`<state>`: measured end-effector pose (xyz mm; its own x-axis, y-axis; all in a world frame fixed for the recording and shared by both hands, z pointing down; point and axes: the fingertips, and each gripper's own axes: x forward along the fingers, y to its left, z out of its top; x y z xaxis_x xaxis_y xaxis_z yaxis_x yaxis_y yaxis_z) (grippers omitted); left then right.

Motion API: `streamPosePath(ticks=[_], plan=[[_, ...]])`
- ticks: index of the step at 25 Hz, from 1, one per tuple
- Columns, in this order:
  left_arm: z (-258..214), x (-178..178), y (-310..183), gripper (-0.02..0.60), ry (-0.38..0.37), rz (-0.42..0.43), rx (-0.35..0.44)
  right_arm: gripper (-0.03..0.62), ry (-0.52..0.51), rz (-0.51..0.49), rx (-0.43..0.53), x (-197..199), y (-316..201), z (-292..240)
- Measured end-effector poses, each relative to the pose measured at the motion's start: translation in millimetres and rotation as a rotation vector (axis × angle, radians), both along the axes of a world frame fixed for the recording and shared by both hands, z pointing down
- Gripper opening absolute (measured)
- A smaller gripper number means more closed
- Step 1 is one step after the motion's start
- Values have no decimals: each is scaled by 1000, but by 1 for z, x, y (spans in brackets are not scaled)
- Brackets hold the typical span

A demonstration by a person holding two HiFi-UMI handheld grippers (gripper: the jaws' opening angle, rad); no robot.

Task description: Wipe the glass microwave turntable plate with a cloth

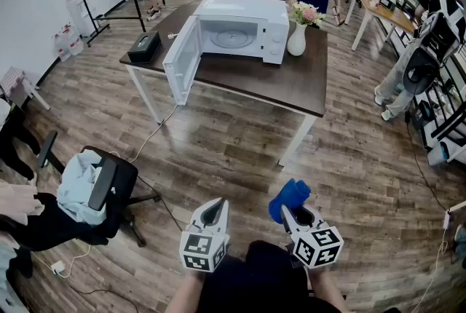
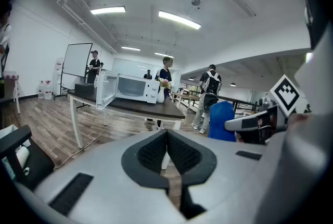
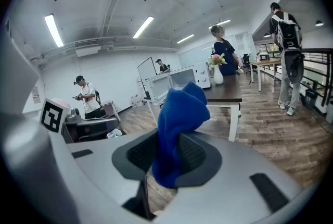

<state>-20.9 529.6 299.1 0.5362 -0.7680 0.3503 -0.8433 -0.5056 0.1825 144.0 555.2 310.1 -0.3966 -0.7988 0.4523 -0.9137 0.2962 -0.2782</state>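
The work is at the carrying-in stage: no wiping has begun. The right gripper [image 3: 167,158] is clamped on a blue cloth [image 3: 179,113], which bunches up above and ahead of its jaws and hangs a little below them. The left gripper [image 2: 167,151] has its jaws pressed together with nothing between them. The two grippers are held side by side, close to the person's body, above the wooden floor [image 1: 240,151].

The glass turntable plate [image 1: 233,36] lies well ahead of both grippers, flat on the floor of the white microwave [image 1: 273,28], which stands on a dark tabletop [image 1: 291,82]. The microwave door [image 1: 180,60] is swung wide open, toward the left gripper's side, so the cavity faces the grippers (nothing seems to bar the way in). A white vase [image 1: 296,38] with flowers stands just beside the microwave, on the right gripper's side.

The next move, as I judge it, calls for bringing both grippers forward to the open cavity. The right gripper needs to lead with the cloth's loose bunch and not the jaw tips, since hard tips on glass could scrape or shift the plate. If the plate is to be steadied or lifted out, the left gripper must first open.
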Motion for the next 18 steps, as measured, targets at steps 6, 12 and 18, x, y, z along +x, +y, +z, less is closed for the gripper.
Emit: streamPosePath(ticks=[6, 12, 18], plan=[[5, -6, 4, 5, 3, -22, -14, 91, -39, 48, -27, 8, 4, 6], [5, 6, 2, 5, 1, -21, -12, 91, -20, 60, -36, 23, 4, 10], [10, 26, 4, 5, -2, -46, 0, 92, -38, 36, -18, 43, 6, 14]])
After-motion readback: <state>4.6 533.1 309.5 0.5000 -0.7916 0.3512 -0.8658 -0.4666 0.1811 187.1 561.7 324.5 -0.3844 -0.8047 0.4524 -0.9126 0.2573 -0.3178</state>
